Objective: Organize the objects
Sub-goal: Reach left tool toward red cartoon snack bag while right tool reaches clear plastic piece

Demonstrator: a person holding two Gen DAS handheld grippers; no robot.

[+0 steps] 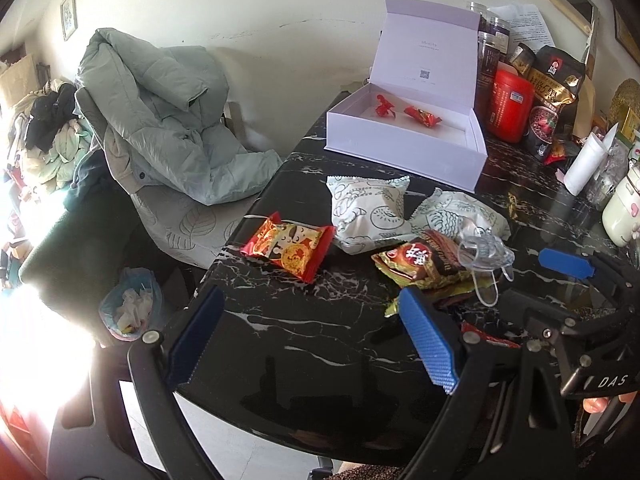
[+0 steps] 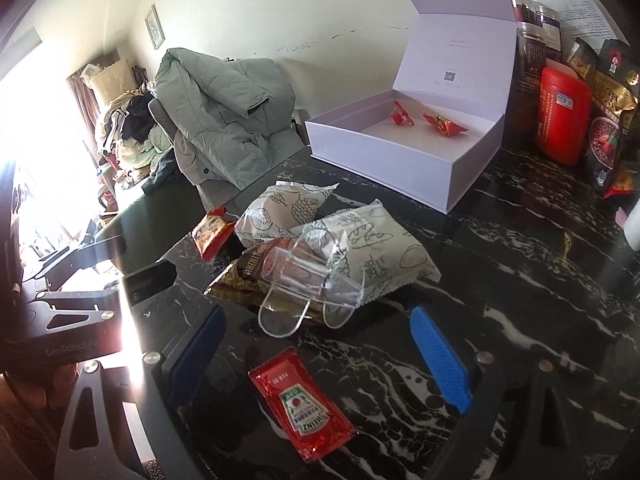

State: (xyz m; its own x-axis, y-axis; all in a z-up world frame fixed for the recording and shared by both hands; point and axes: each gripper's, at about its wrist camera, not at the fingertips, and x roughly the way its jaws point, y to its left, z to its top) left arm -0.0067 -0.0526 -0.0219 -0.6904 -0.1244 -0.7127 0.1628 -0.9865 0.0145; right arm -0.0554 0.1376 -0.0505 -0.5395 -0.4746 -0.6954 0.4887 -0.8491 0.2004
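Black marble table: ketchup sachet between open jaws.

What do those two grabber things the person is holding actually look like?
Each gripper, left and right, is a black frame with silver bolts carrying two flat fingers faced with ribbed blue pads. White lettering marks the bodies. No cables or sleeves show, only the person's fingertips.

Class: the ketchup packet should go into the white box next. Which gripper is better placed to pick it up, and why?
Right. The ketchup packet lies between the open right gripper's fingers, ahead of the white box. The left gripper, also open, has only bare table between its fingers.
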